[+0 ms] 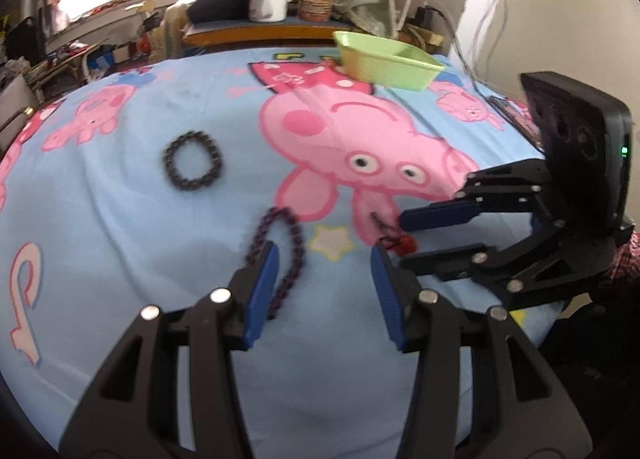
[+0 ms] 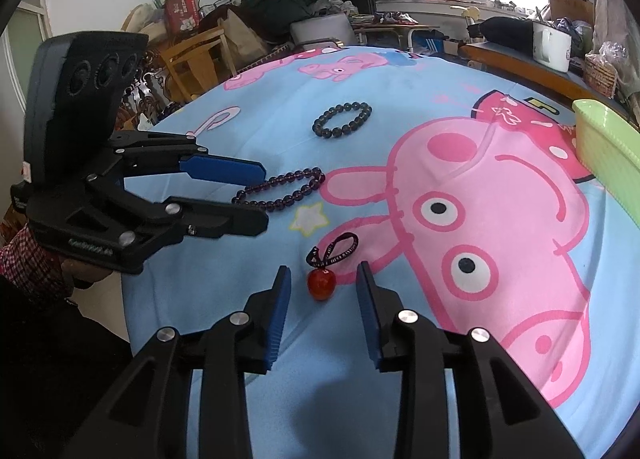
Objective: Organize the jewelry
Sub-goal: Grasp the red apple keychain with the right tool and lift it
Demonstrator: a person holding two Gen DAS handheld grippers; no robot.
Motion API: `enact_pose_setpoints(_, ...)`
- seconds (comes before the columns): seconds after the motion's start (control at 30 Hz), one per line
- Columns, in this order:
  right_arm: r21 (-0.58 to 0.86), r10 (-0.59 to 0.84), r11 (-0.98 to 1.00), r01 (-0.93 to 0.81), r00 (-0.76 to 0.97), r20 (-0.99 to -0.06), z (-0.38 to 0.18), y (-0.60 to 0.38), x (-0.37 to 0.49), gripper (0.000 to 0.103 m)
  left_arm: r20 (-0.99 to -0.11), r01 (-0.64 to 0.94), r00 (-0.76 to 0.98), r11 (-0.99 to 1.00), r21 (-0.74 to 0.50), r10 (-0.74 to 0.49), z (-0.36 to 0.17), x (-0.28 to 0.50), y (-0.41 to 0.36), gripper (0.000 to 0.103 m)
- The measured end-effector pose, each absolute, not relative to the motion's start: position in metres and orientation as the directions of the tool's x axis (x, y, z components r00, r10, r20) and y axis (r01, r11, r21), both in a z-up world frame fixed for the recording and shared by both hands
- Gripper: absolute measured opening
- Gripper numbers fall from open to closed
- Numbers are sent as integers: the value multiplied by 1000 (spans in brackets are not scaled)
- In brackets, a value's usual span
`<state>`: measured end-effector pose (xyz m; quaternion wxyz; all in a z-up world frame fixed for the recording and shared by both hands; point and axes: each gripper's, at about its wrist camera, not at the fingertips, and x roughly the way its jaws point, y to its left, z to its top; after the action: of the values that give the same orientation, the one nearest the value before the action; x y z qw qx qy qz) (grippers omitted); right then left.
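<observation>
Jewelry sorting at an early stage, read left to right in the right wrist view. Left gripper [image 2: 262,195]: jaws spread wide, empty, its fingertips at the near end of the purple bead bracelet [image 2: 280,189], which lies flat on the cartoon-print cloth [image 2: 400,91] between them; whether a finger touches the beads cannot be told. Beyond it, the dark bead bracelet [image 2: 342,119] lies as a closed ring, well apart from both grippers. Centre foreground: the red bead charm [image 2: 321,285] on its black ribbon loop rests on the cloth just ahead of the right gripper [image 2: 324,283], whose jaws stand wide on either side of it, holding nothing. Far right: the green tray [image 2: 608,139], the likely destination; its interior is not visible here; the left wrist view shows only its outer wall [image 1: 390,65]. Judged progress: all three visible pieces remain on the cloth; none yet grasped; every transfer appears still to be done.
</observation>
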<state>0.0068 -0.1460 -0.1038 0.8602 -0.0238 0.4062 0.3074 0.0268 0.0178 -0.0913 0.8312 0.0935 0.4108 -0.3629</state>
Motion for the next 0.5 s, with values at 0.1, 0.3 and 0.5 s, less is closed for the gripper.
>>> enact_pose_setpoints(0.1,199,509,805,-559,478,-716,-104,-148,4,5,-749,707,360,686,-170,-556,-91,26,5,46)
enact_pose_setpoints(0.3,153,490,799,-581,483,-726,-104,-147,-2,5,-765,729,255,637,-250,-592,-101,31,-18,46)
enact_pose_setpoints(0.5,106,471,791,-602,489,-735,-104,-139,1,5,-767,671,200,656,-346,-610,-112,48,-13,14)
